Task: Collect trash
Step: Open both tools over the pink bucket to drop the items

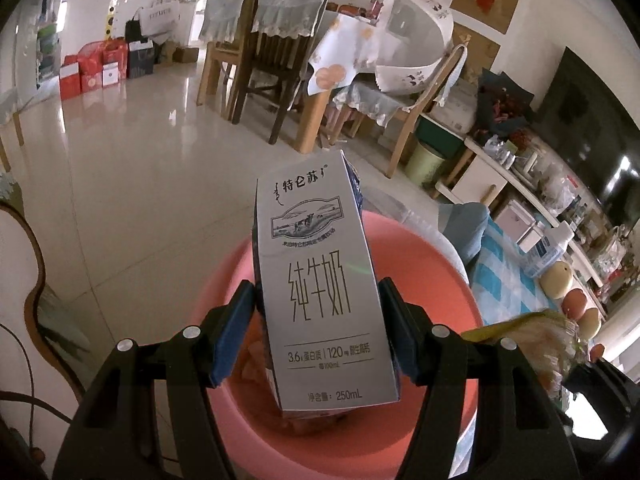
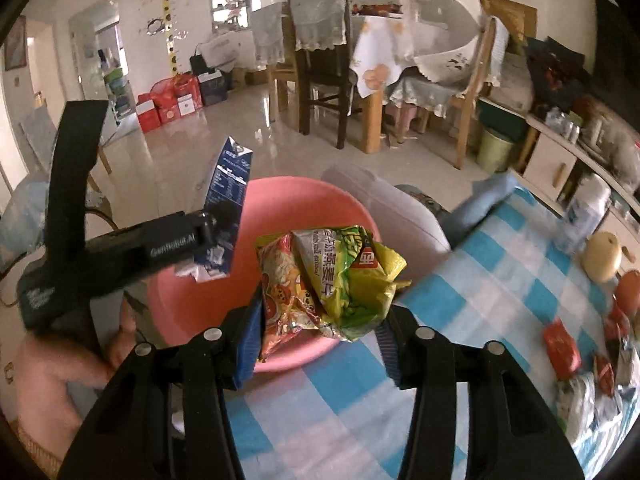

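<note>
Left gripper pinching milk carton, long axis toward 12 o'clock, directly over pink bin. Right gripper around crumpled snack wrappers, jaws look loosened; bin at 11 o'clock, table edge beside.

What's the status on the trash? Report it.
Done: some scraps already lie in the pink bin. In hand: the left claw holds a milk carton over it; the right claw carries crumpled snack wrappers. Left: red wrappers on the checked tablecloth.
</note>
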A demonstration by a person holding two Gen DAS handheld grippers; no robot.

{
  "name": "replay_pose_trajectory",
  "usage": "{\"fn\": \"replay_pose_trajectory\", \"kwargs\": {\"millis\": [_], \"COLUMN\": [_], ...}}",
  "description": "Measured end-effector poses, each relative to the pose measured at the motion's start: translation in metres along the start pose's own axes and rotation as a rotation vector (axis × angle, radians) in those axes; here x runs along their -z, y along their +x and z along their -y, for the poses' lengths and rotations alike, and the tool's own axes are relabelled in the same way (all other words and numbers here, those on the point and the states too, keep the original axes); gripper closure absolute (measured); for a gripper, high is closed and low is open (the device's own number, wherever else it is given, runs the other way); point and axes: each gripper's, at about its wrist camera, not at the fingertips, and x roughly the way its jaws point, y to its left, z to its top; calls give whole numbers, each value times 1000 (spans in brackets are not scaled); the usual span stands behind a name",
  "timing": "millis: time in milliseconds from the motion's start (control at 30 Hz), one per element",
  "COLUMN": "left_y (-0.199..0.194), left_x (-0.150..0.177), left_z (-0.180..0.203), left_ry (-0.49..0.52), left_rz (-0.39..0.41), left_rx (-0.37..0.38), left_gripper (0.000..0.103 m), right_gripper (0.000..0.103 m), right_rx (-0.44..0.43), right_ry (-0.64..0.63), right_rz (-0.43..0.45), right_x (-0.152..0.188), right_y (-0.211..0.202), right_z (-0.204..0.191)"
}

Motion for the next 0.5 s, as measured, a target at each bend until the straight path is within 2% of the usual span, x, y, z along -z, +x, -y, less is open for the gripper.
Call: {"fn": "replay_pose_trajectory", "kwargs": {"millis": [67,100,233,367,500], "left_y": [3,4,5,-3,-10], "left_x": [0,0,0,-1,0], "left_z": [-2,-1,-1,5,16], "left_ry": [11,20,47,75,105], "left_rz": [-12,-15,-17,13,41], "left_rx": [-11,-23,-67,-60,-39], "left_gripper": [39,38,28,23,21], "right_gripper": [37,35,18,13,13], "right_rx": [19,20,59,84,101], "right_ry": [13,23,74,128,167], "right_rz": [-12,-11,20,52,69], "right_x": [-1,1,14,25,35], "right_y": [12,14,6,-10,-22], "right_z": [-2,-2,6,17,25]}}
